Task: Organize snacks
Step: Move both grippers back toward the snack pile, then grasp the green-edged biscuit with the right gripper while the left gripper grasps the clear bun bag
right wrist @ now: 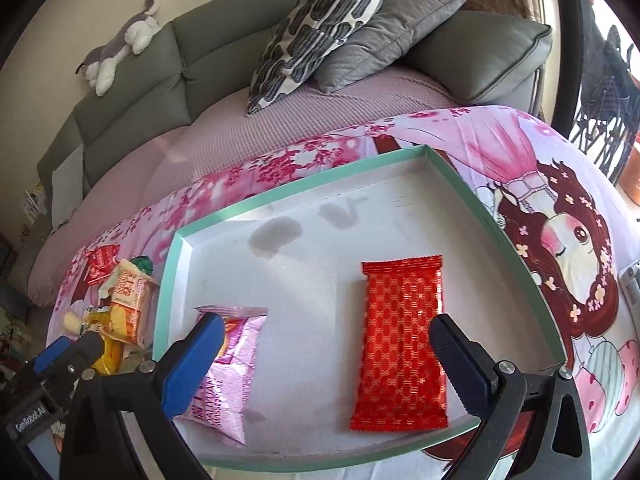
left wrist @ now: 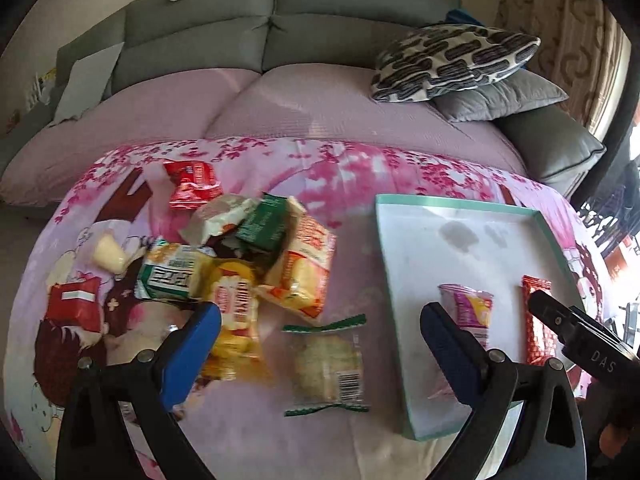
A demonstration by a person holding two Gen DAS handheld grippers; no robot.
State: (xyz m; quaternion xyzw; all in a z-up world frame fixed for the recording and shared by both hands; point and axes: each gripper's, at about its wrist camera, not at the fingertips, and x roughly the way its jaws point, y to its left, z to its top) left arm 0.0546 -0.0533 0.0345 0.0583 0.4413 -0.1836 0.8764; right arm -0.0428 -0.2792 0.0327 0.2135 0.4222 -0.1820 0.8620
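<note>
a pink cartoon-print cloth (left wrist: 360, 176) covers the counter, with a grey fabric sofa (left wrist: 280, 8) beyond its far edge. a shallow mint-rimmed cardboard tray (left wrist: 460, 204) lies on the cloth's right half. inside it, near the front, a pink foil snack packet (right wrist: 232, 364) lies left of a red patterned foil bar (right wrist: 400, 344), the two apart. left of the tray a heap of mixed snack packets (left wrist: 240, 256) sits on the cloth; a clear-wrapped round cake with green edges (left wrist: 326, 364) lies nearer, between heap and tray. a black-and-white patterned cushion (left wrist: 452, 60) rests on a grey cushion (left wrist: 500, 96) at the sofa's right end, and a grey-and-white plush toy (right wrist: 120, 46) lies on the backrest, far left.
</note>
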